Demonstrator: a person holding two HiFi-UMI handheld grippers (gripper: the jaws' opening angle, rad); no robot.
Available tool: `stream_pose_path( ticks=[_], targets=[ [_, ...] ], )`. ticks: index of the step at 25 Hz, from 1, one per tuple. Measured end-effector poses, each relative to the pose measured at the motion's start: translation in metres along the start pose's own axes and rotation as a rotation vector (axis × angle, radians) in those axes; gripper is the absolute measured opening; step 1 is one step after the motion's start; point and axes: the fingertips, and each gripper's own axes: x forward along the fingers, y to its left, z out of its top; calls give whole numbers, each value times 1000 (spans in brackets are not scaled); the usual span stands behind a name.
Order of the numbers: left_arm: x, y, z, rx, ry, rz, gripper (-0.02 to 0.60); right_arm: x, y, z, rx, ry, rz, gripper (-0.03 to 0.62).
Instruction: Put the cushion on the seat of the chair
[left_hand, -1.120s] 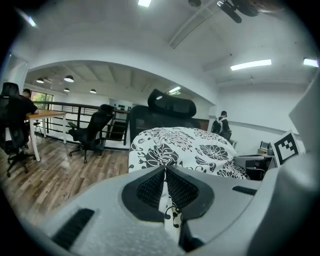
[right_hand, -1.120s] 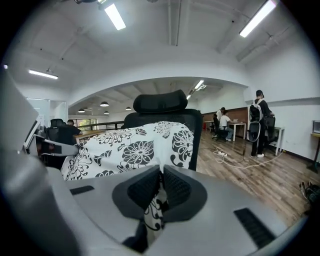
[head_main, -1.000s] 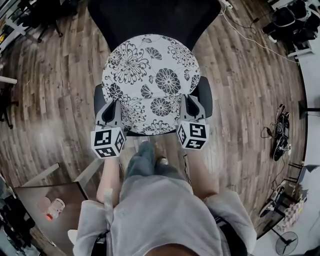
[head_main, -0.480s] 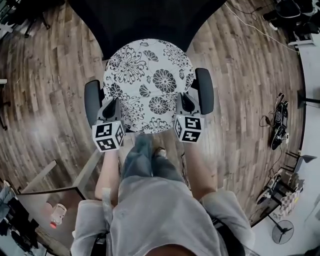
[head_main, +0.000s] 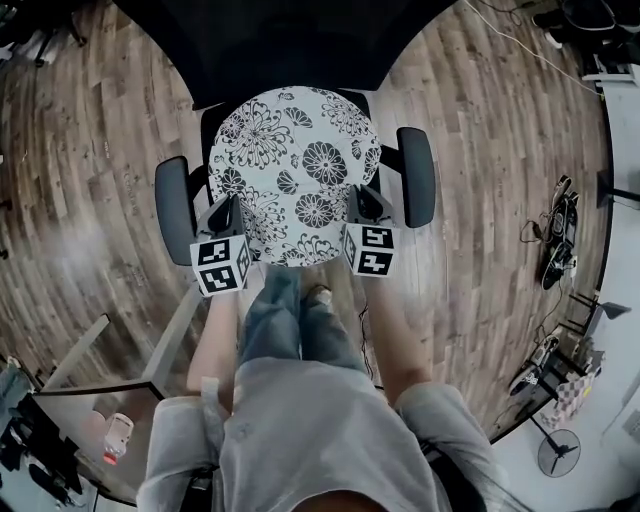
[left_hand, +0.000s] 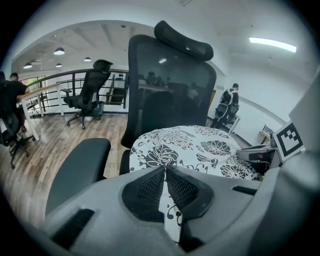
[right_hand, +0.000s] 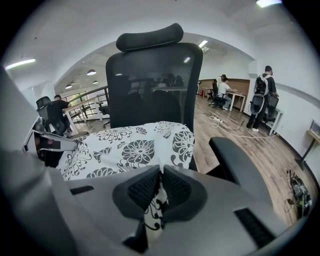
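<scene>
A round white cushion (head_main: 295, 170) with black flower print lies over the seat of a black office chair (head_main: 290, 40), between its armrests. My left gripper (head_main: 228, 215) is shut on the cushion's near left edge, and the fabric (left_hand: 170, 220) shows pinched between its jaws. My right gripper (head_main: 360, 205) is shut on the near right edge, with fabric (right_hand: 154, 210) caught between its jaws. The cushion (left_hand: 190, 147) fills the seat in front of the mesh backrest (left_hand: 172, 85). From the right gripper view the cushion (right_hand: 130, 147) and backrest (right_hand: 152, 85) show too.
Armrests stand at each side: left (head_main: 175, 205), right (head_main: 415, 175). Wooden floor (head_main: 500, 200) surrounds the chair. Cables (head_main: 555, 250) lie at the right. A glass table corner (head_main: 90, 410) is at lower left. People and other chairs (left_hand: 87, 87) are in the room's background.
The cushion and both grippers have moved forward and down between the armrests, now over the seat. Both grippers stay shut on its edge.
</scene>
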Motion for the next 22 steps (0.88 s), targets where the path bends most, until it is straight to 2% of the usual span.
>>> stream_pose_path(
  ticks=[13,22],
  targets=[
    [46,19,-40,24,98,18,12,57,0,-39,10,118,9,25],
    [71,24,-66,10,165,26,12,88,-3,-67,-9,203,24,25]
  ],
)
